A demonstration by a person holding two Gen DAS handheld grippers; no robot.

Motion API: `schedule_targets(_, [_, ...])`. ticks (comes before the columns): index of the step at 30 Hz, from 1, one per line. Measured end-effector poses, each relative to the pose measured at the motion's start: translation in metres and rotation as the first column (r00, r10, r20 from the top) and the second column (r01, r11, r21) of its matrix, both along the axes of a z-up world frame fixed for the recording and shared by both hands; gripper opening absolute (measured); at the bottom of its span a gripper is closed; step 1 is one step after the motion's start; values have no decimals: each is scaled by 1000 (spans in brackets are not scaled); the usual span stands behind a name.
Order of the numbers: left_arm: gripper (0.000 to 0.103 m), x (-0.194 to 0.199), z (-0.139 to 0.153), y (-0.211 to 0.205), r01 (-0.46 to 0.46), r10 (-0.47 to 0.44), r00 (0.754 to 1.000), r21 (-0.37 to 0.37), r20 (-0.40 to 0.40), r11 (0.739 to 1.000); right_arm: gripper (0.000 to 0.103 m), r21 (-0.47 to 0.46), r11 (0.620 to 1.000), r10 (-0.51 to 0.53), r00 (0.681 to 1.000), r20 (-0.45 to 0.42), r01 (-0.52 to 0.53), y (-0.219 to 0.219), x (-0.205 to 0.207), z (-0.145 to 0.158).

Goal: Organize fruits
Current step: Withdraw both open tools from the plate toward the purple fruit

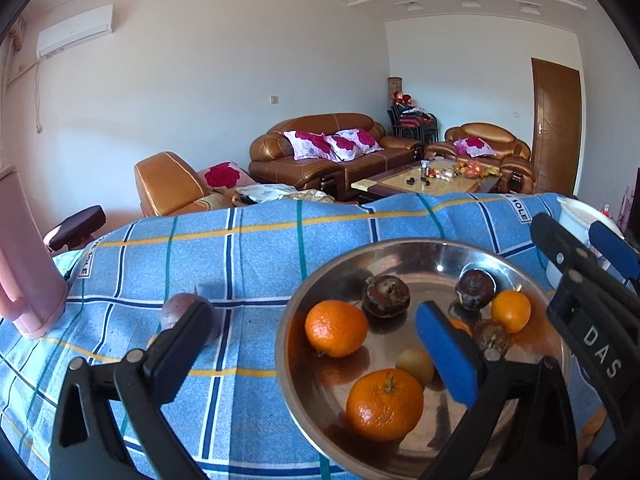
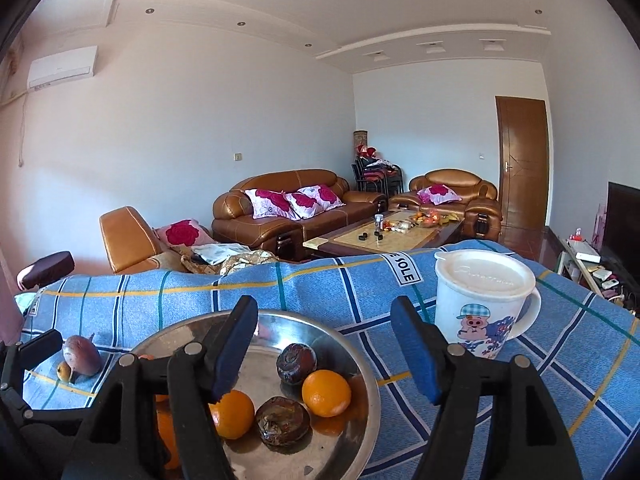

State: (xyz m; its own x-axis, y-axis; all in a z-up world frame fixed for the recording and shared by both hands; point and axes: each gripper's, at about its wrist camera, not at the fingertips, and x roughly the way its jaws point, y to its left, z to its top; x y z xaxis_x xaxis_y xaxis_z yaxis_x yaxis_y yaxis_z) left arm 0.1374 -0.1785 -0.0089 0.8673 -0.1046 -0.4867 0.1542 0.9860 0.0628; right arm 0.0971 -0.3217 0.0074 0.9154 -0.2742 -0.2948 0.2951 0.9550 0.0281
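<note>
Looking along your left claw (image 1: 320, 344), you held its jaws spread wide and empty; the dull purple fruit (image 1: 180, 312) lay on the woven checked cloth (image 1: 248, 256) behind its left finger, the polished steel bowl (image 1: 296, 360) of glossy oranges (image 1: 336, 328) to the right. From your right claw (image 2: 324, 344), half open, nothing gripped, that bowl sat below-left. You'd do best to straddle the smooth round fruit squarely.
</note>
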Motion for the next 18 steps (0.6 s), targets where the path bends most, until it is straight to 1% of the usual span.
schedule_targets(2, [103, -5, -1, 4, 3, -3, 1000, -13, -5, 1000, 71, -22, 1000, -4, 1000, -1, 4, 5, -6, 0])
schedule_targets(9, [103, -31, -3, 11, 10, -10, 1000, -13, -6, 1000, 71, -12, 1000, -10, 1000, -5, 10, 11, -37, 1])
schedule_targets(18, [103, -67, -2, 22, 16, -16, 1000, -18, 6, 1000, 71, -23, 1000, -6, 1000, -5, 6, 25, -70, 1])
